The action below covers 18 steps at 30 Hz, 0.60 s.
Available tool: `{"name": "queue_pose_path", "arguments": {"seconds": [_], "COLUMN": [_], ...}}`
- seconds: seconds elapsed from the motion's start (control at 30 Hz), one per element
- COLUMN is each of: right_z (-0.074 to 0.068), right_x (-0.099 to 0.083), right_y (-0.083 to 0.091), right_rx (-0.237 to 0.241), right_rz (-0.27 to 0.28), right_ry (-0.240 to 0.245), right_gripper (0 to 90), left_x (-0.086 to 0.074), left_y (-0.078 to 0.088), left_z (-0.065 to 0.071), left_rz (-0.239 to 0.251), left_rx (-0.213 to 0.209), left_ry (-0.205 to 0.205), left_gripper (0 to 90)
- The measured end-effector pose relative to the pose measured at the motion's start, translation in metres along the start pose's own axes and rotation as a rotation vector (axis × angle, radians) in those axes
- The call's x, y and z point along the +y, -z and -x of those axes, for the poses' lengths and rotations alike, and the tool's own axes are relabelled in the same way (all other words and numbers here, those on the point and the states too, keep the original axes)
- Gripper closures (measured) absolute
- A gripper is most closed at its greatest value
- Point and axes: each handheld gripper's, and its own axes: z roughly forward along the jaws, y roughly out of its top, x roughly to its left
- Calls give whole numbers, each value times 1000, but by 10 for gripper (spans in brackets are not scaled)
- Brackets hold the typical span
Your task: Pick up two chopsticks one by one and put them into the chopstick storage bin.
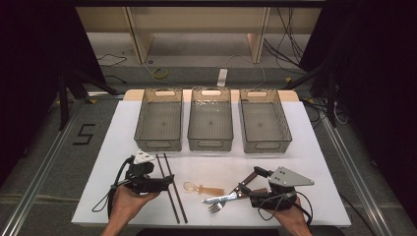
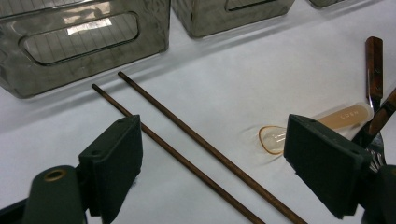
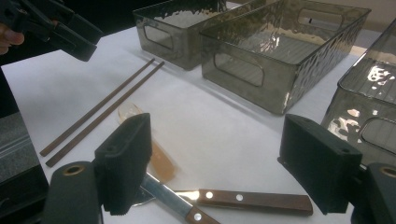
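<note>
Hovering wide open and empty, left claw (image 1: 169, 181) over chopsticks (image 1: 172, 189), right claw (image 1: 246, 189) over knife (image 1: 233, 196) on tabletop (image 1: 314, 162)

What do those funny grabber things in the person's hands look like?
Each hand holds a black two-jaw tool. The left gripper and right gripper both carry a grey three-cornered plate on top and trail a thin black cable. Seen close up, the jaws are flat, dark, blocky pads, with a brass-coloured ring at one joint. No sleeves are visible on the forearms.

Three clear bins (image 1: 210, 125), two chopsticks (image 1: 171, 187), one plastic spoon (image 1: 202, 189), one fork (image 1: 222, 200), one knife (image 1: 246, 183).
</note>
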Motion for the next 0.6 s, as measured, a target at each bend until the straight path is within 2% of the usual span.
{"name": "queue_pose_path", "arguments": {"seconds": [0.43, 0.6], "right_z": [0, 0], "right_x": [0, 0], "right_y": [0, 0], "right_rx": [4, 4], "right_rz": [-2, -4], "right_ry": [0, 1], "right_gripper": [260, 260], "left_x": [0, 1], "left_y": [-5, -9], "left_z": [1, 0], "left_rz": [-61, -119], "left_rx": [-7, 7], "left_ry": [-13, -26], "left_gripper": [198, 205]}}
